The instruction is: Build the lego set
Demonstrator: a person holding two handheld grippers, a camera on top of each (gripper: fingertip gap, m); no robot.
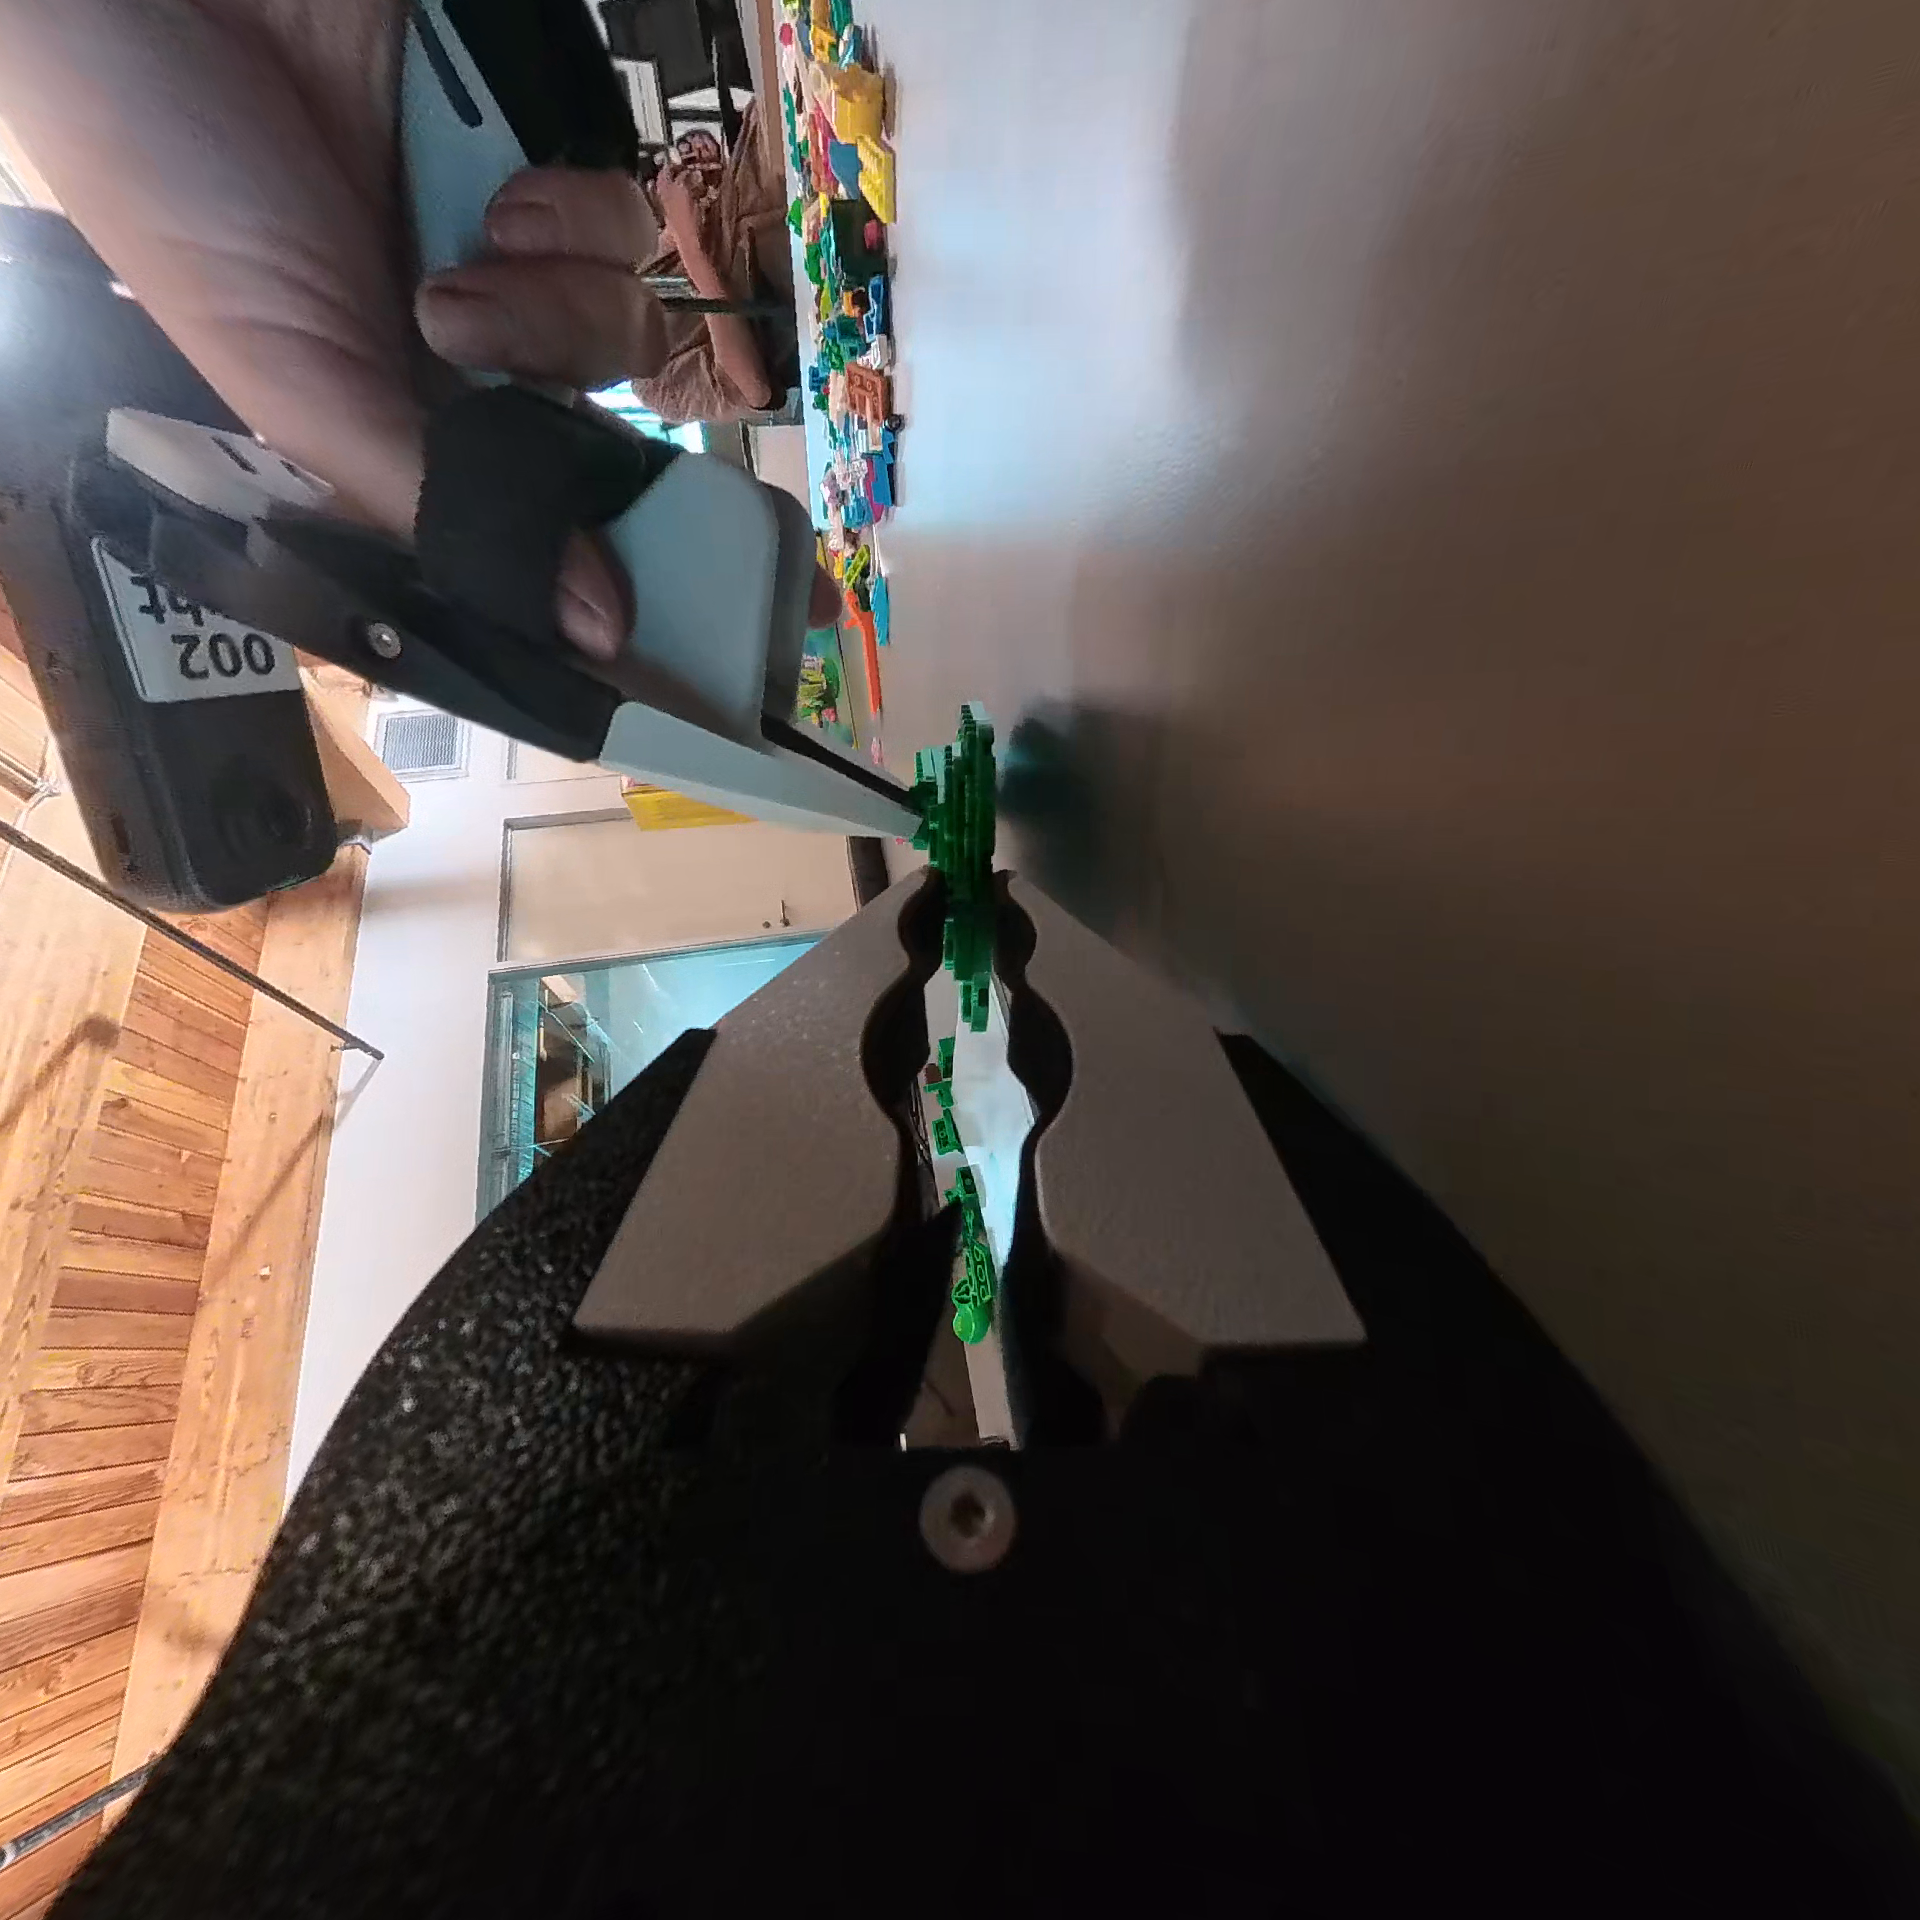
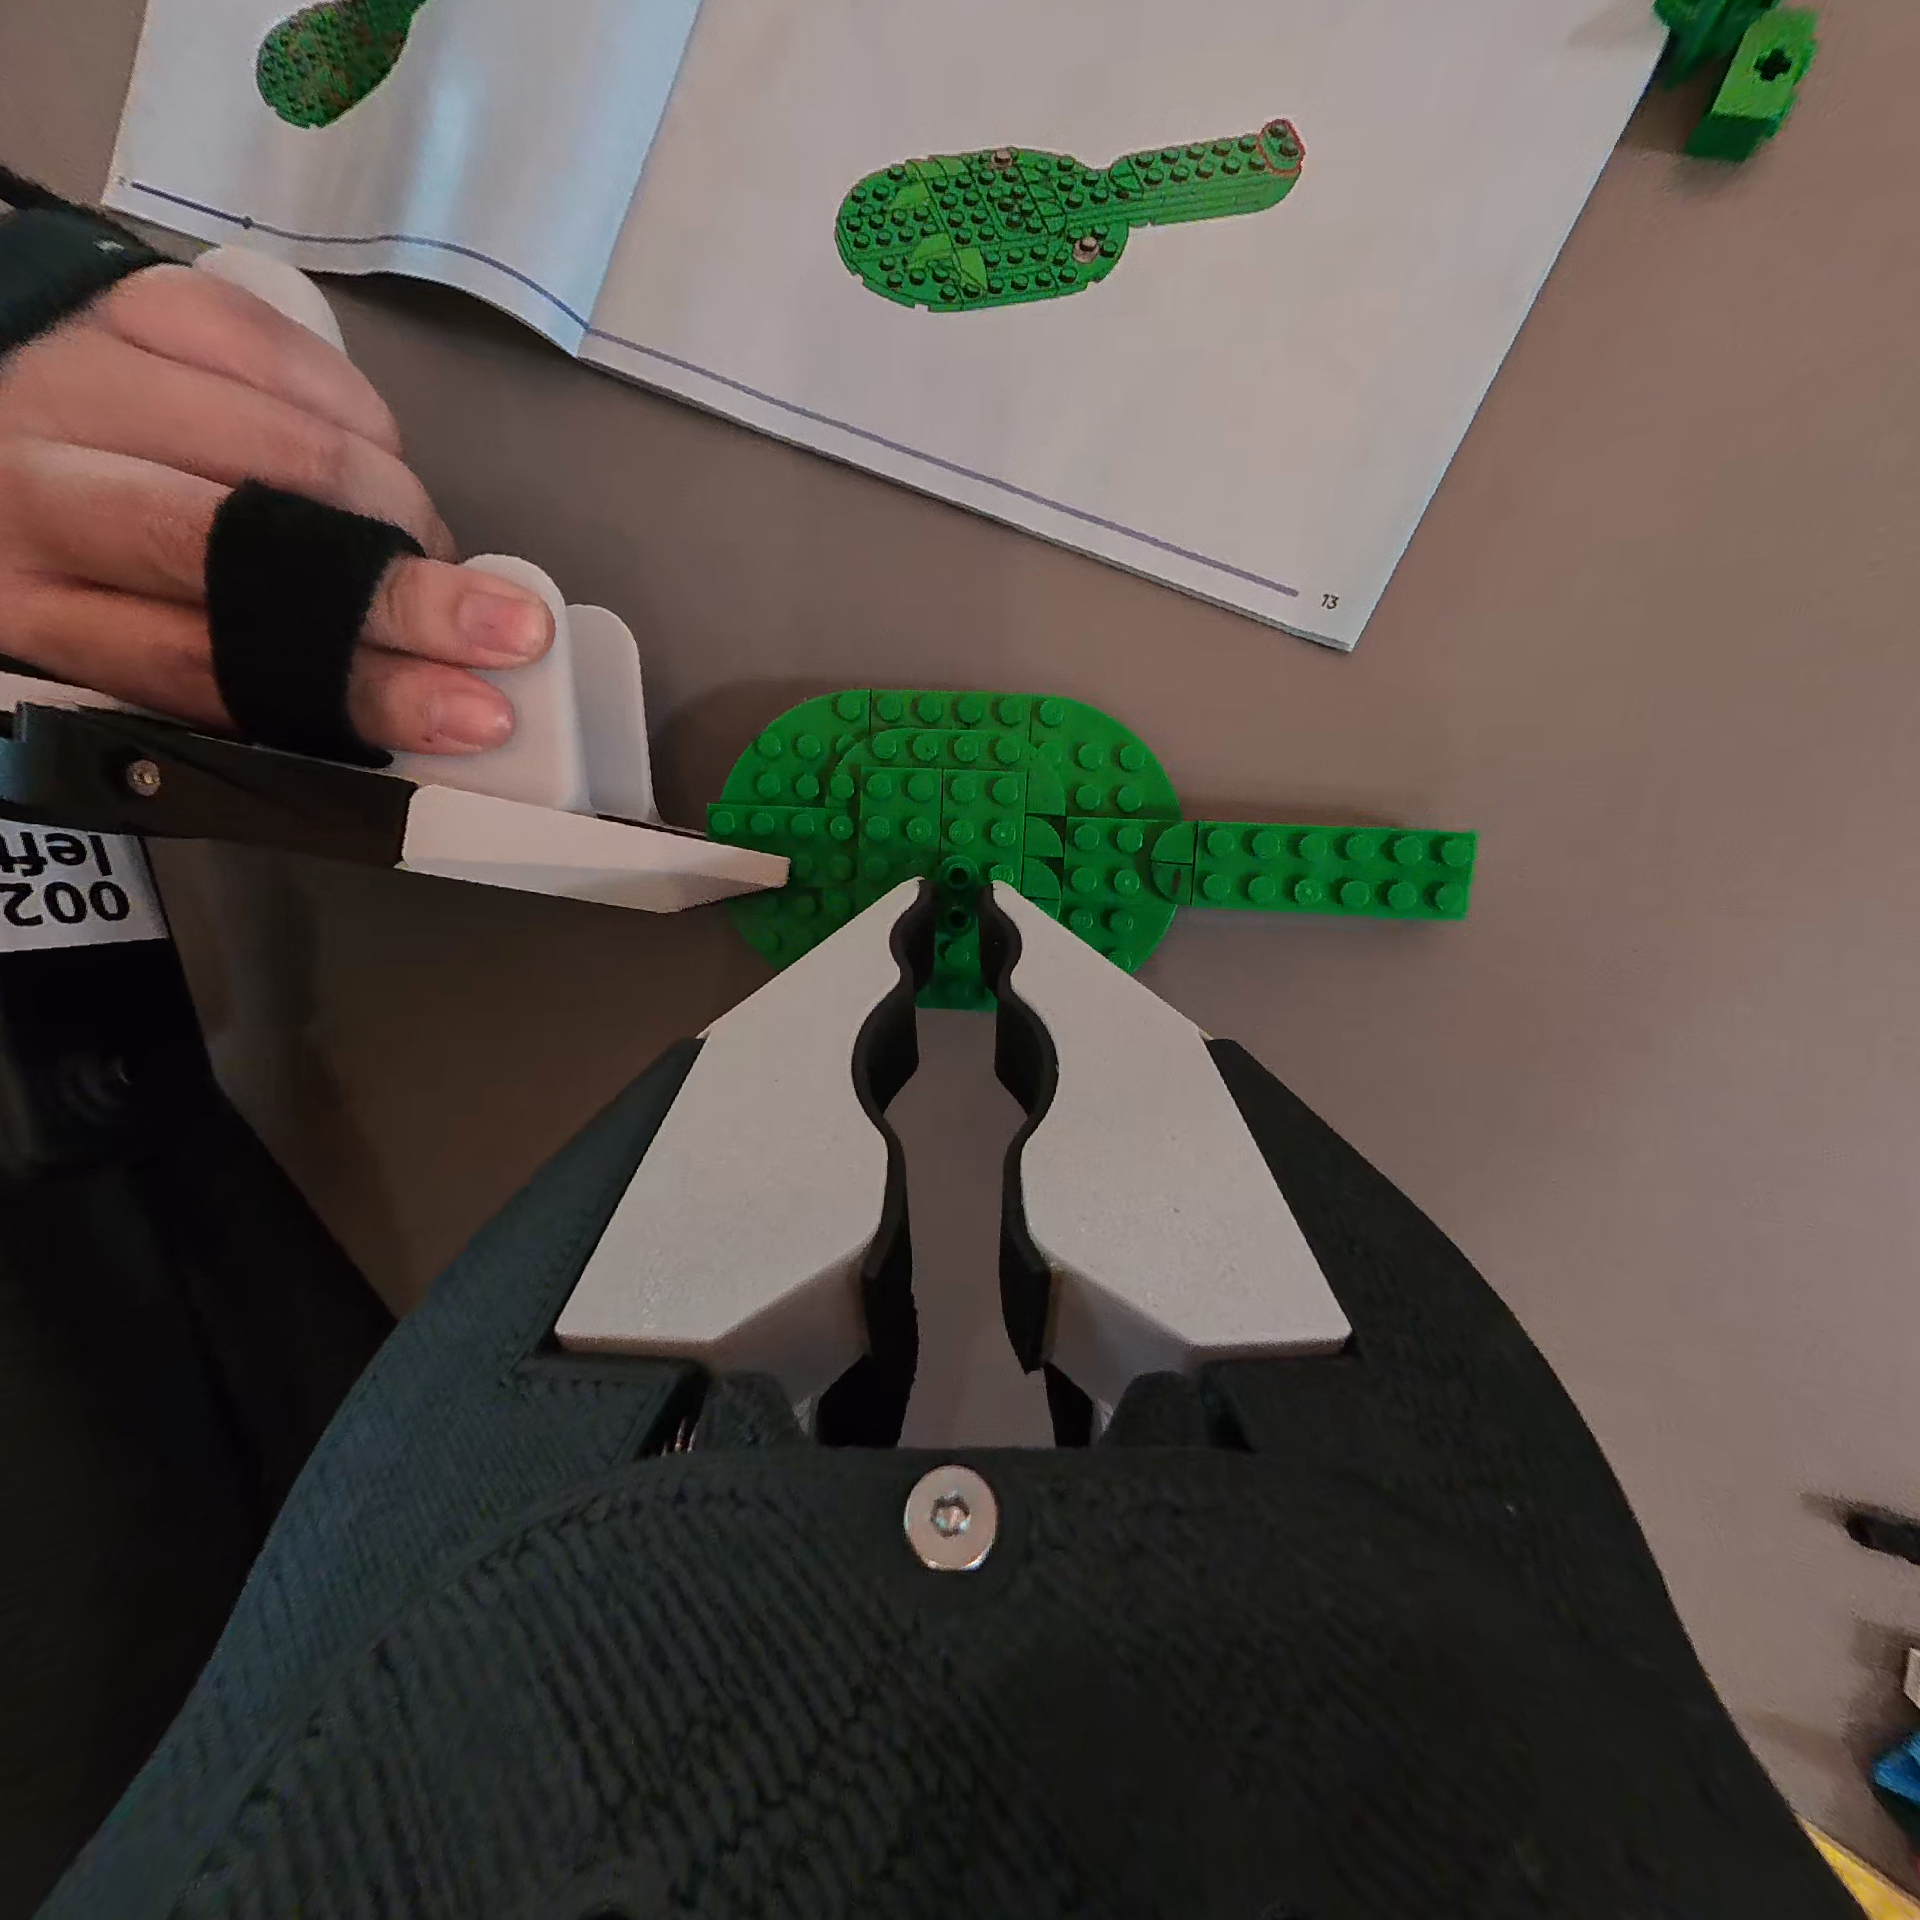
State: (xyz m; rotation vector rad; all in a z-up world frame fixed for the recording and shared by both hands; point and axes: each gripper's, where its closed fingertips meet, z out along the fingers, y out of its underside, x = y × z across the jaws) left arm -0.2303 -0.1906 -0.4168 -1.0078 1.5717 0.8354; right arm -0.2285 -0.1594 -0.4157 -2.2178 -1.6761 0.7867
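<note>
A flat green Lego build (image 2: 1039,790), an oval plate with a long strip running right, lies on the grey table (image 2: 1558,1143). My right gripper (image 2: 956,888) is over its near edge, its jaws nearly together on a small green studded piece (image 2: 957,875) that sits on the build. My left gripper (image 2: 774,871) comes in from the left and meets the build's left edge. In the left wrist view the build (image 1: 961,790) shows edge-on between the tips of the left gripper (image 1: 964,881), and the right gripper (image 1: 914,816) touches it from above.
An open instruction booklet (image 2: 1039,436) lies behind the build. Loose green bricks (image 2: 1745,83) sit at the far right. A long pile of coloured bricks (image 1: 857,260) and small green pieces (image 1: 971,1288) lie along the table. A person (image 1: 717,291) sits beyond it.
</note>
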